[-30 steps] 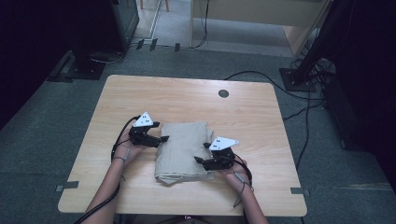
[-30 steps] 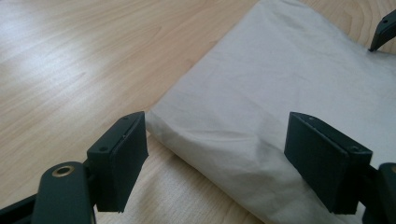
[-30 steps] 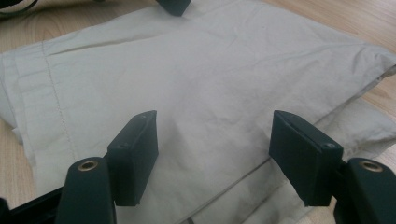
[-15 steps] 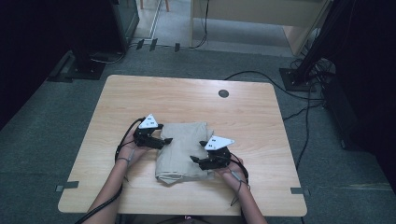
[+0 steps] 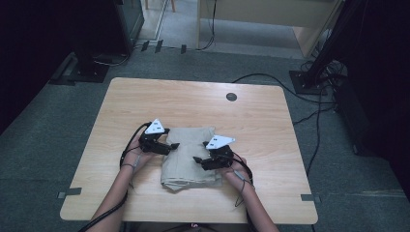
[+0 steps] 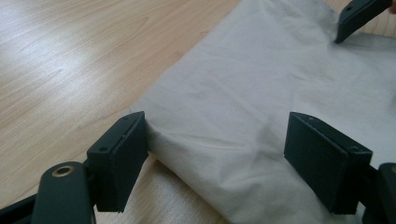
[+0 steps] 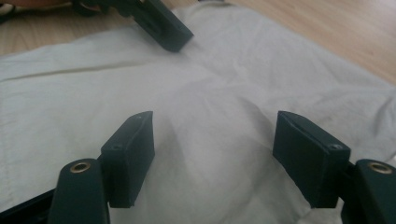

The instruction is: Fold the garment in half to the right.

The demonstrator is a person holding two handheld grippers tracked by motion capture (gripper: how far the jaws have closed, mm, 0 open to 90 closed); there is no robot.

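Nearest the table's front edge, the person's two forearms come up over the wood, each hand carrying a black two-jaw gripper. Between them lies a folded beige cloth [image 5: 188, 157], flat on the wooden table [image 5: 270, 121], towards the near side and about midway across.

The right gripper [image 5: 197, 159] sits over the cloth's right half, pointing left across it. In the right gripper view its jaws stand wide apart over the fabric, nothing pinched; they've just been opening, and the cloth lies under the gap with a soft ridge running between them.

The left gripper [image 5: 175, 145] is at the cloth's left edge, a touch farther back, pointing right. In the left gripper view its jaws are wide too, straddling the folded edge: the left jaw just at the fold over bare wood, the right over the cloth. Not clamped.

Farther off, a dark round grommet [image 5: 231, 96] sits in the tabletop near the back edge. Beyond that, grey carpet with cables [image 5: 314, 116] trailing.
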